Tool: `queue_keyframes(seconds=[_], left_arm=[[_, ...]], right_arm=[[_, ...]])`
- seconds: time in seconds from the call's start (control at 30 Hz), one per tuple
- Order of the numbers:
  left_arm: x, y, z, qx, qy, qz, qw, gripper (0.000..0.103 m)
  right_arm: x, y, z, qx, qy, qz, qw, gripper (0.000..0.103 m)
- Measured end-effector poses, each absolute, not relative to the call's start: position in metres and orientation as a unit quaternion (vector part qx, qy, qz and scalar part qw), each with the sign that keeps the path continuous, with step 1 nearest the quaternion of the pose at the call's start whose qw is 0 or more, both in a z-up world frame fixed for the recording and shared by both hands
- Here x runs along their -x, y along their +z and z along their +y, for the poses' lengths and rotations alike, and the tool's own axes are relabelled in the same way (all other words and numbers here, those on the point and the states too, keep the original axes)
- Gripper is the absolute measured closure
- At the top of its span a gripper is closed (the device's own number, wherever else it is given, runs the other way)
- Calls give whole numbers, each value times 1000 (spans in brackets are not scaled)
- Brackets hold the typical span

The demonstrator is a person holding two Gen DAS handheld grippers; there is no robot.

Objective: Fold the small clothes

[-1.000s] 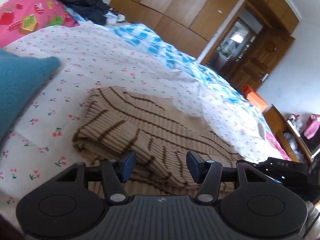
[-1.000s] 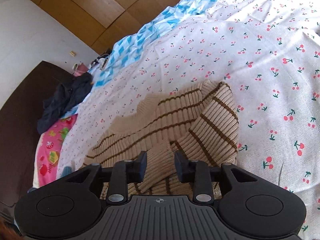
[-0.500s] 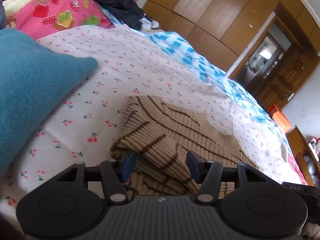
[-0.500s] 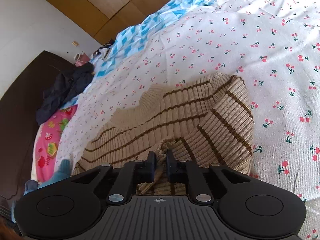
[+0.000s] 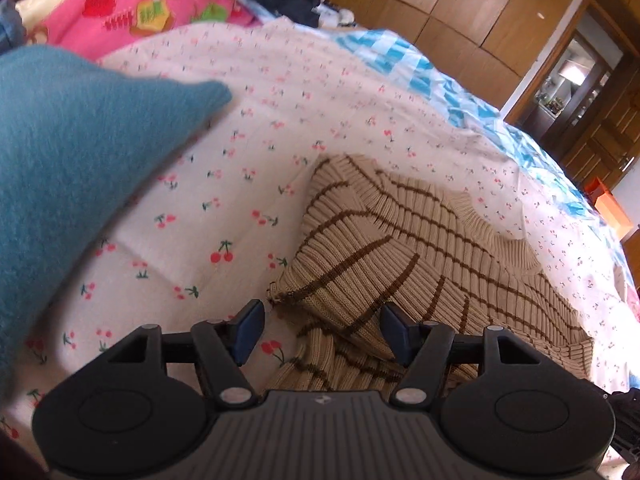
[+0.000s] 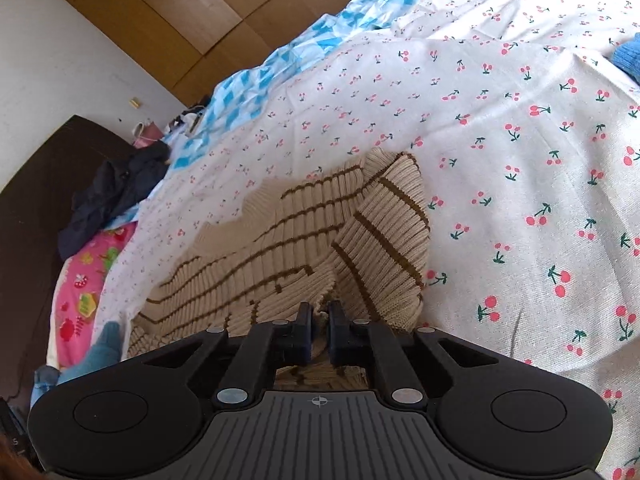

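Striped sweater (image 5: 404, 256) lies part-folded mid-bed on the cherry sheet (image 5: 208, 216), sleeves already turned in, nearer the blue quilt (image 6: 272, 68) edge than the pillow (image 5: 132, 4) end. R gripper (image 6: 319, 330) has just been closing and is now clenched on a pinch of knit at the sweater's near hem; L gripper (image 5: 322, 330) has just been opening wider, released, pads (image 5: 250, 324) straddling the sleeve corner w/o pressing it. Step looks like grabbing the near edge for the next fold; next, L prob needs to close on its corner, then both lift & carry the hem over toward the collar, evenly so layers don't skew.
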State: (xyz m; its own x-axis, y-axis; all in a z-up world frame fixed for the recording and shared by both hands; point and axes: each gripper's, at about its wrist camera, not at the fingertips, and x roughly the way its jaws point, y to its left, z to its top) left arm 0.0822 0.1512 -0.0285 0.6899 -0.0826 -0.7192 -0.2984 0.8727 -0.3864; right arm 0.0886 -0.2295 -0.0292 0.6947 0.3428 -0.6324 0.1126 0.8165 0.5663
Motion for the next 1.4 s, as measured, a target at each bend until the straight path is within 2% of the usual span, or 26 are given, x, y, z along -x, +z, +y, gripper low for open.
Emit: queue_keyframes(seconds=[0.2, 0.37, 0.63, 0.93, 0.97, 1.0, 1.17, 1.3, 1.4], left_arm=[[-77, -25, 150, 243, 56, 370, 895, 36], [-82, -30, 147, 229, 56, 391, 890, 35], [-79, -27, 146, 230, 55, 383, 893, 35], [-77, -22, 147, 239, 46, 367, 898, 34], [-76, -23, 148, 241, 46, 366, 898, 34], [-76, -23, 148, 242, 46, 366, 897, 34], [-76, -24, 148, 242, 46, 367, 897, 34], [-77, -24, 148, 242, 45, 369, 896, 34], [-78, -24, 147, 242, 45, 368, 896, 34]], right_arm=[[-93, -10, -228, -274, 65, 354, 892, 95], [-99, -34, -220, -226, 49, 401, 887, 95], [-94, -26, -219, -203, 52, 389, 897, 93], [-85, -24, -237, -245, 45, 375, 893, 99], [-87, -24, -239, -258, 52, 379, 887, 98], [-88, -25, -240, -268, 63, 385, 881, 92], [-93, -28, -243, -292, 65, 387, 872, 83], [-95, -30, -248, -326, 75, 382, 861, 68], [-105, -33, -240, -303, 82, 398, 862, 67]])
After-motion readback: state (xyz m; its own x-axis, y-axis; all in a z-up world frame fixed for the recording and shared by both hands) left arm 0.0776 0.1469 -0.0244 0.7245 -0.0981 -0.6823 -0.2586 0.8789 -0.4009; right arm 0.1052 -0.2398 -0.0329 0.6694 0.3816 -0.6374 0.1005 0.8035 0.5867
